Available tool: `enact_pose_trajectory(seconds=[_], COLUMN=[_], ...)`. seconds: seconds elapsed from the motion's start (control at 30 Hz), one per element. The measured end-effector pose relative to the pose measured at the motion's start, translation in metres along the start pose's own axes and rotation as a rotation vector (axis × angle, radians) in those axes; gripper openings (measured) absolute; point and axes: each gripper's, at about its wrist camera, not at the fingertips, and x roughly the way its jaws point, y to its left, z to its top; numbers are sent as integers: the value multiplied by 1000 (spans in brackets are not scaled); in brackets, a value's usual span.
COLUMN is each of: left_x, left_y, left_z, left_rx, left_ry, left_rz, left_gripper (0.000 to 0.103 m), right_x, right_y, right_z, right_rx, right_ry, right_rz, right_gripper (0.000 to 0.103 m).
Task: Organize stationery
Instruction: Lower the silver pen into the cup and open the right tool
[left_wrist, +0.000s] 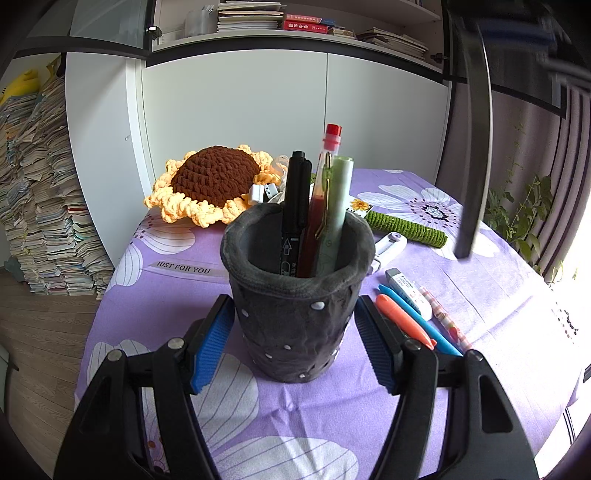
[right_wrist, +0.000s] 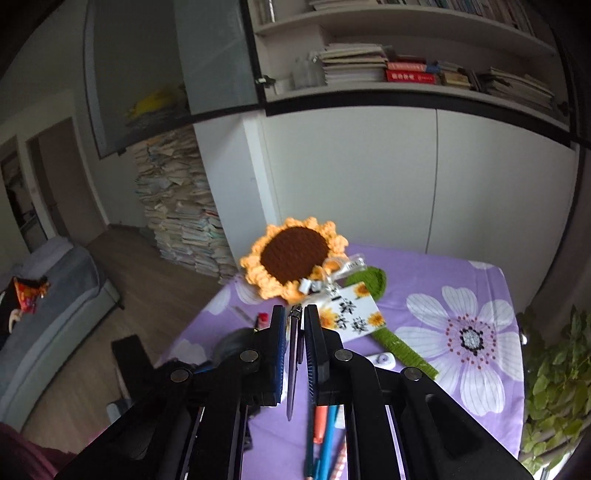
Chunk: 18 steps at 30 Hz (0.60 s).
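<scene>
A dark grey felt pen holder (left_wrist: 295, 325) stands on the purple flowered cloth, and my left gripper (left_wrist: 292, 301) is shut on it, a blue pad pressing each side. Inside stand a black marker (left_wrist: 295, 192), a red pen (left_wrist: 327, 177) and a pale green pen (left_wrist: 340, 199). My right gripper (right_wrist: 294, 310) is shut on a dark pen (right_wrist: 293, 362), which hangs tip-down between the pads, high above the table. In the left wrist view that pen (left_wrist: 476, 147) is a blurred dark bar to the upper right of the holder.
An orange pen (left_wrist: 402, 321), a blue pen (left_wrist: 421, 321), an eraser (left_wrist: 406, 291), a pink patterned pen (left_wrist: 447, 321) and a white correction tape (left_wrist: 388, 247) lie right of the holder. A crochet sunflower (left_wrist: 218, 181) with a green stem (left_wrist: 406, 225) lies behind. A plant (right_wrist: 554, 387) stands off the right edge.
</scene>
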Motion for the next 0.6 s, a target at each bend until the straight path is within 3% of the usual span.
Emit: enact_pose_trajectory(seconds=[0.23, 0.6], left_x=[0, 0], left_y=[0, -1], left_z=[0, 0], left_rx=[0, -1], left_ry=[0, 0], left_rz=[0, -1], left_gripper=[67, 67], right_x=[0, 48], right_y=[29, 27], right_z=[11, -16], right_rx=[-63, -93], right_ry=[-115, -35], right_rz=[61, 55], right_gripper=[11, 11])
